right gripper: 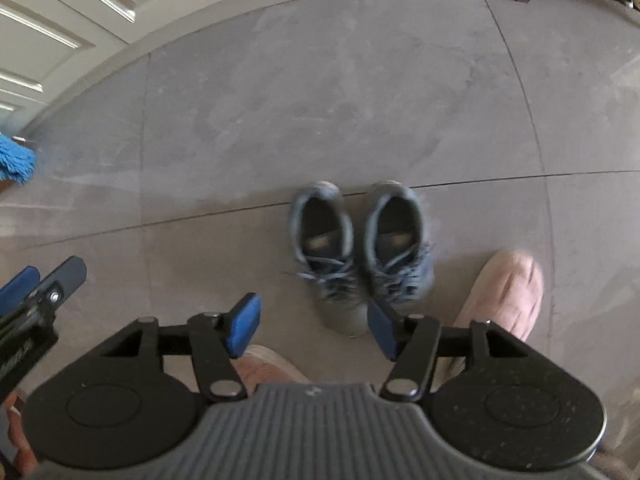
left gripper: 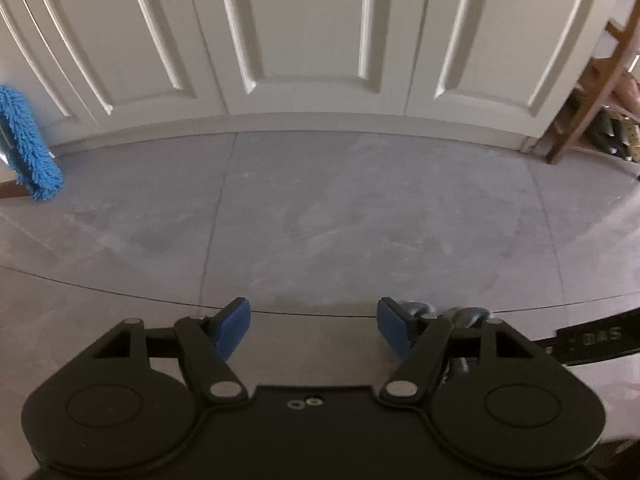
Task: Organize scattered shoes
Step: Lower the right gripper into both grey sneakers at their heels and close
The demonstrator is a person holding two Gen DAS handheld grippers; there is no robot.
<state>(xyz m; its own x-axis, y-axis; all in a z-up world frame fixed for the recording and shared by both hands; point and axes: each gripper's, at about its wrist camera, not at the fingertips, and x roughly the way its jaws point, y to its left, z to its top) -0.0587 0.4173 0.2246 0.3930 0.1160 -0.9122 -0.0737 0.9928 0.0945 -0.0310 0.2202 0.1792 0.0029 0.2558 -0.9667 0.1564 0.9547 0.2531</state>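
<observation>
Sneakers (right gripper: 360,256), a blue-grey laced pair, stand side by side on the grey tiled floor (right gripper: 320,100), openings up and toes toward the camera, straddling a grout line. The right gripper (right gripper: 314,328) hangs over their near end with its blue pads well apart and nothing between them; the right pad overlaps the toe of the right-hand sneaker in the picture, though contact cannot be confirmed. The left gripper (left gripper: 313,330) points at bare floor in front of white panelled doors (left gripper: 312,40), its jaws spread and empty.

Judging by how neatly the two sneakers sit together, this pair looks already set down and the step in hand is the release and move on. Pink slippers (right gripper: 508,292) lie near the camera at right and under the gripper body; whether they are worn or loose cannot be told. A wooden shoe rack (left gripper: 592,92) with footwear stands at far right, and a blue mop head (left gripper: 28,144) at left. The next move calls for finding another stray shoe and bringing an open gripper down over its collar or heel.

Only one bit of writing shows: pale letters reading roughly "DAS" on a black strap (left gripper: 592,340) at the left view's right edge, too partial to name a brand.
</observation>
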